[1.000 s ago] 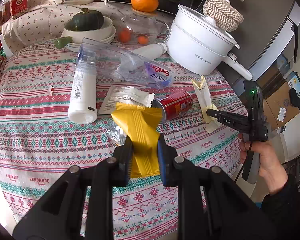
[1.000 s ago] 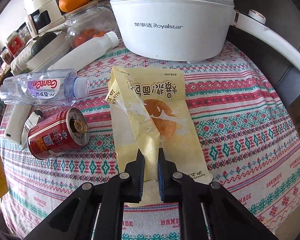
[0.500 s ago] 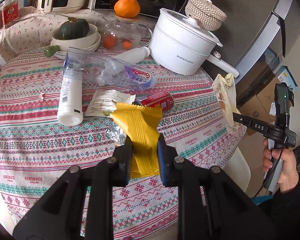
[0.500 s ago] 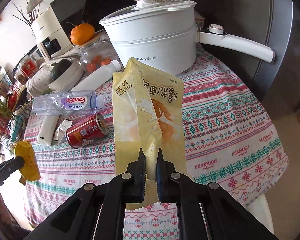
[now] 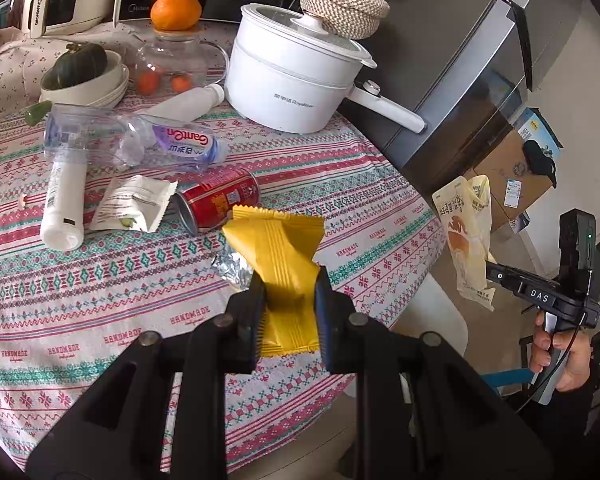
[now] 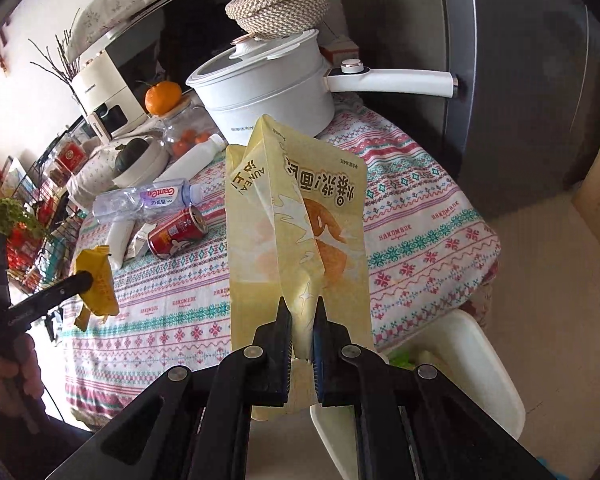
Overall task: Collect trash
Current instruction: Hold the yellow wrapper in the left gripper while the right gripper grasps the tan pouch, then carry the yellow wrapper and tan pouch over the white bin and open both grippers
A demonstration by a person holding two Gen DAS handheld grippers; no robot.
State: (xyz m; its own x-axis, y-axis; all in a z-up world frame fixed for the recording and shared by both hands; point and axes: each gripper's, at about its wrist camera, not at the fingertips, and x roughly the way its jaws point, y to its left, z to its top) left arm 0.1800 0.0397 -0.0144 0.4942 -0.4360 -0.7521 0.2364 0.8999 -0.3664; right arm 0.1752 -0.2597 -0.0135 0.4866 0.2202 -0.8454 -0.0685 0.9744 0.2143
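My right gripper (image 6: 302,334), clamped on the pale bread bag (image 6: 296,232), hangs nearest the white bin (image 6: 472,364) at 5 o'clock, while my left gripper (image 5: 290,308) pinches the yellow wrapper (image 5: 278,248) over the table (image 5: 100,280).

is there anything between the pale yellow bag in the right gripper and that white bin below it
Nothing visible. The bag, clamped in the right gripper, hangs clear of the table, and the white bin sits open just beneath it.

White bin (image 6: 476,364) half hidden behind hand-held gripper, its contents unclear
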